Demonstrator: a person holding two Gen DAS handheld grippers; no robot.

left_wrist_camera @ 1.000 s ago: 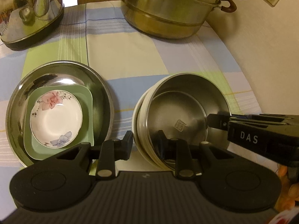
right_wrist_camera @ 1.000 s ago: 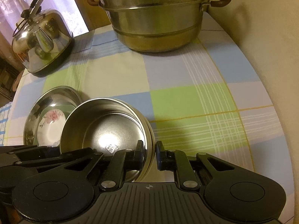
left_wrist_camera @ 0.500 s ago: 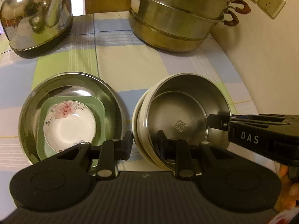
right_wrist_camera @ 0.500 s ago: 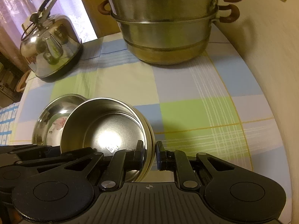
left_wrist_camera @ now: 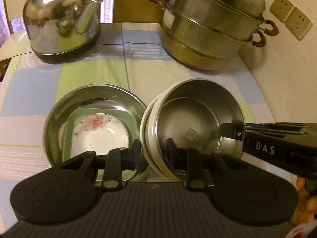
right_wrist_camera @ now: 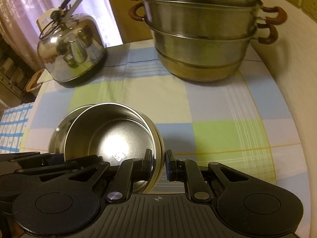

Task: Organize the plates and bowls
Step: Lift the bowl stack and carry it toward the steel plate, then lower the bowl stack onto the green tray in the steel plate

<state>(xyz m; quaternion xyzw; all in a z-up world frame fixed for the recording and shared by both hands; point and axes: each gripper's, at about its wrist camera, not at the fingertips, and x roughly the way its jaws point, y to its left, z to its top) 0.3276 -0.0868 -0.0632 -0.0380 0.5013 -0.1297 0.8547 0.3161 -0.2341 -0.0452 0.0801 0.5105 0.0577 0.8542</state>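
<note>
A steel bowl with a cream outer wall [left_wrist_camera: 190, 119] is held tilted above the table. My left gripper [left_wrist_camera: 153, 151] is shut on its left rim and my right gripper [right_wrist_camera: 156, 162] is shut on its right rim; the bowl [right_wrist_camera: 111, 138] fills the lower left of the right wrist view. To its left a steel plate [left_wrist_camera: 65, 107] sits on the checked cloth, holding a green square plate [left_wrist_camera: 130, 119] with a white floral dish [left_wrist_camera: 99, 134] on top. The right gripper's arm [left_wrist_camera: 277, 148] shows at the right of the left wrist view.
A steel kettle [left_wrist_camera: 63, 19] stands at the back left and a stacked steel steamer pot [left_wrist_camera: 210, 29] at the back right. A wall [left_wrist_camera: 287, 69] with sockets runs along the table's right edge. The checked cloth [right_wrist_camera: 218, 119] lies between pot and bowl.
Both grippers have risen and pulled back with the bowl, so the kettle and steamer pot now show in full. The plate stack has not moved on the cloth.
</note>
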